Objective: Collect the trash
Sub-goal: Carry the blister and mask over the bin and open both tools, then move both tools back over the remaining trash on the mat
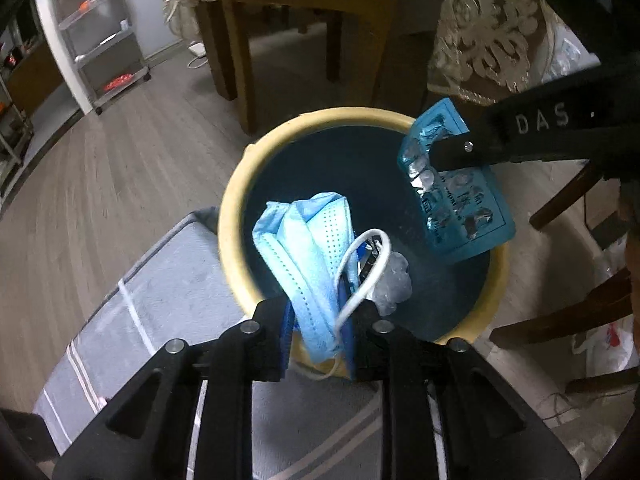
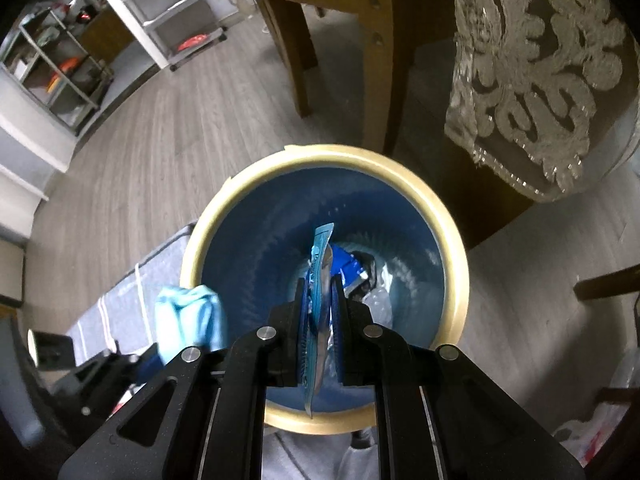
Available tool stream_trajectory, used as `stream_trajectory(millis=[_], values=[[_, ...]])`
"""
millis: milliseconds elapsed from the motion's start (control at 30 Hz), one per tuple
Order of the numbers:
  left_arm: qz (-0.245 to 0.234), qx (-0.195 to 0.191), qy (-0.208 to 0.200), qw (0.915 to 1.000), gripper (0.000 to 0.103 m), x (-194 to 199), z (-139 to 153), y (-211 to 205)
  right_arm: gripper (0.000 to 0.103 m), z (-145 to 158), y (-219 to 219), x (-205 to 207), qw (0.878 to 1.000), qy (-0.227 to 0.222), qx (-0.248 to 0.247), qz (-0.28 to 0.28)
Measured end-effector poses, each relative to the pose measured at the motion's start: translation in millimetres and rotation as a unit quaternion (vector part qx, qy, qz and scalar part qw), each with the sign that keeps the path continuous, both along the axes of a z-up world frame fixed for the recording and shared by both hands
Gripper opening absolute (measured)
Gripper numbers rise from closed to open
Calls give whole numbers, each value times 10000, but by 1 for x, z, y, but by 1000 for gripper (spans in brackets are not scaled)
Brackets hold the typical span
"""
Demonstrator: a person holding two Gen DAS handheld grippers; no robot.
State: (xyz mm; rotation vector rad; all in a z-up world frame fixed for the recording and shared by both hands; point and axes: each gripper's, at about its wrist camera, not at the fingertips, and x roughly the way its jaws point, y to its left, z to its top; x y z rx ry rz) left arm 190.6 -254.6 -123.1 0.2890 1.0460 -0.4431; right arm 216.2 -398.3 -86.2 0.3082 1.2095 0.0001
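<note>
A round bin with a cream rim (image 1: 232,216) and dark blue inside stands on the floor below both grippers. My left gripper (image 1: 320,312) is shut on a folded light-blue face mask (image 1: 308,248), whose white ear loop hangs free, above the bin's near edge. My right gripper (image 2: 320,300) is shut on a teal blister pack (image 2: 322,256), held edge-on over the bin's opening (image 2: 452,240). In the left wrist view the blister pack (image 1: 460,208) hangs at the bin's right side. Crumpled clear plastic (image 1: 394,284) and a blue wrapper (image 2: 348,268) lie at the bottom.
Wooden chair legs (image 1: 240,64) stand just behind the bin, and a lace tablecloth (image 2: 540,80) hangs at the right. A grey striped rug (image 1: 168,304) lies beside the bin. Shelving units (image 2: 72,64) line the far left wall. A plastic bag (image 1: 600,344) lies at the right.
</note>
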Motion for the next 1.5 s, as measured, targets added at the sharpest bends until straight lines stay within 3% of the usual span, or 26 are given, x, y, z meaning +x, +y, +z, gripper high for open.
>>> stream_trajectory(millis=[100,167,233,600,700,767,1033,1267,1433,1500], values=[[-152,57,-146,9998,31,-3,2,-3,12,-4,-3,0,9999,72,102,-64],[-144,63,-257,9995,58,-4,5,-1,12,-4,-1,1,9999,70,87,-57],[-81,84,-430,9990,66,-4,11,4,12,-4,0,1,9999,69,72,-73],[569,-192,-544,9967,72,0,29,55,14,-11,12,4,9997,209,4,152],[643,-143,-569,9962,72,-2,31,65,33,-5,16,3,9997,78,39,225],[683,-107,-598,9958,72,-6,33,72,37,-2,20,3,9996,31,-27,285],[887,-96,-799,9928,75,-44,68,114,76,17,34,-10,9982,-278,-263,451],[1207,-62,-1072,9869,86,-76,103,151,90,46,56,-35,9941,-728,-525,603],[1397,-75,-1263,9821,93,-107,123,183,96,72,80,-67,9828,-1288,-1204,557],[1437,-16,-1316,9808,93,-118,127,194,97,78,88,-78,9799,-1444,-1258,563]])
